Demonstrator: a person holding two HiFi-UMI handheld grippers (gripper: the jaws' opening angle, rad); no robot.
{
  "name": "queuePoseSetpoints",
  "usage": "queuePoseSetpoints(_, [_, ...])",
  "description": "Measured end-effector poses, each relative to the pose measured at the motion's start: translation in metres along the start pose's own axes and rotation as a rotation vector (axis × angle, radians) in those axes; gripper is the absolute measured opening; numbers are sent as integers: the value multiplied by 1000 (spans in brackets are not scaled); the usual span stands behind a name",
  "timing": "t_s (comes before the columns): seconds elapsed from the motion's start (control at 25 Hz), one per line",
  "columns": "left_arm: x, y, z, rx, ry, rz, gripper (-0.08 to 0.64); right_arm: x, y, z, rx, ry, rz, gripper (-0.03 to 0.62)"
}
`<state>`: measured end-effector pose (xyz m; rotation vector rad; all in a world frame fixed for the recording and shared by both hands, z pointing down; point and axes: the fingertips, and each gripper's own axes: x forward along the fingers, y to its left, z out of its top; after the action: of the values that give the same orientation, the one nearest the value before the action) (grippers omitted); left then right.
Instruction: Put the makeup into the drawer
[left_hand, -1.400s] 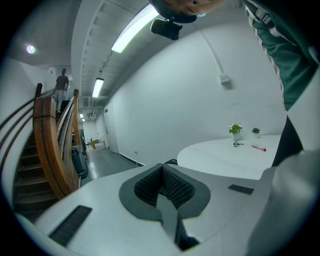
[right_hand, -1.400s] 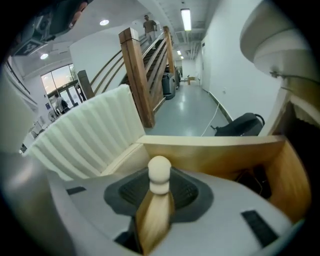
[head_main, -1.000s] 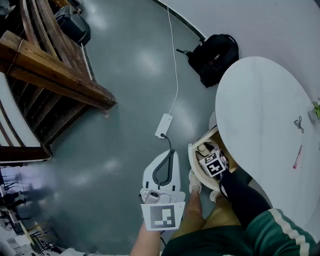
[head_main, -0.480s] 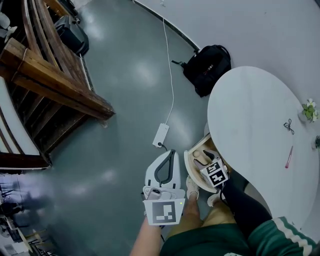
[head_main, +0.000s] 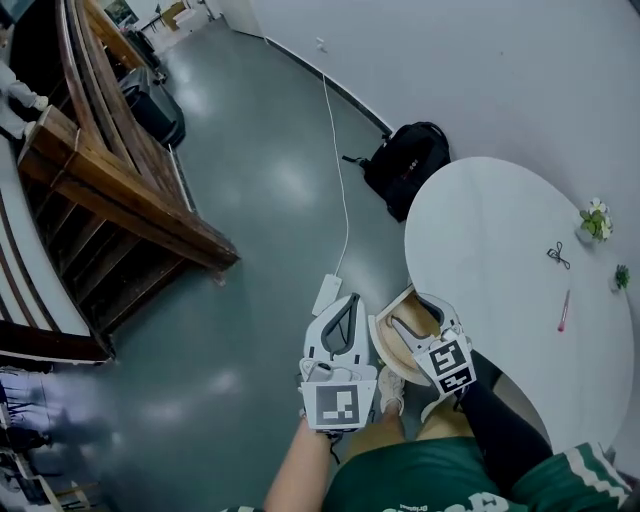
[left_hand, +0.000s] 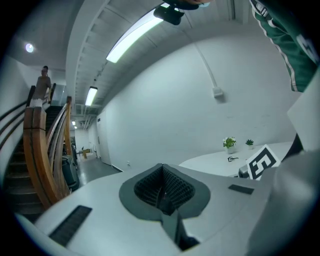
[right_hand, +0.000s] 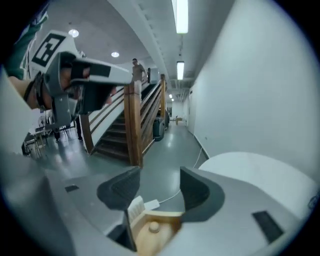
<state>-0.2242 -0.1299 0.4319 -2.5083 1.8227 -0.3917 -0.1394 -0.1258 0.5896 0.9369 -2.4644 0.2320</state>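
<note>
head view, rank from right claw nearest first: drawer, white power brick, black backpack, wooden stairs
1. drawer, just below the right claw
2. power brick, on the floor, to its left
3. backpack, against the wall
4. stairs, far left

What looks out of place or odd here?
A thin white cable trails loose across the grey floor to a white adapter close to the open wooden drawer and the person's shoe: a trip risk. Nothing looks spilled.

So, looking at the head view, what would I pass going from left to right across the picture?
wooden staircase → left gripper → right gripper → thin pink stick → small potted plant
</note>
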Motion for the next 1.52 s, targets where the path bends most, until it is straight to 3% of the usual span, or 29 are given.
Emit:
queuePoseSetpoints(0.36, [3,-14,53,-4,-58,-23,0,-114,-64,140,-45,-326,-229,258])
queuePoseSetpoints(0.64, [16,-36,102,35,-131,-60,0,-193,-98,190,-53,-420,-346,261])
queuePoseSetpoints(1.0, [44,-107,131,51,-185,-201,0,-244,-142,158,-10,-405,-463,256])
queuePoseSetpoints(1.52, [104,-280,171,91,-225,-446,0,-379,-248,82,71,-393,-703,253])
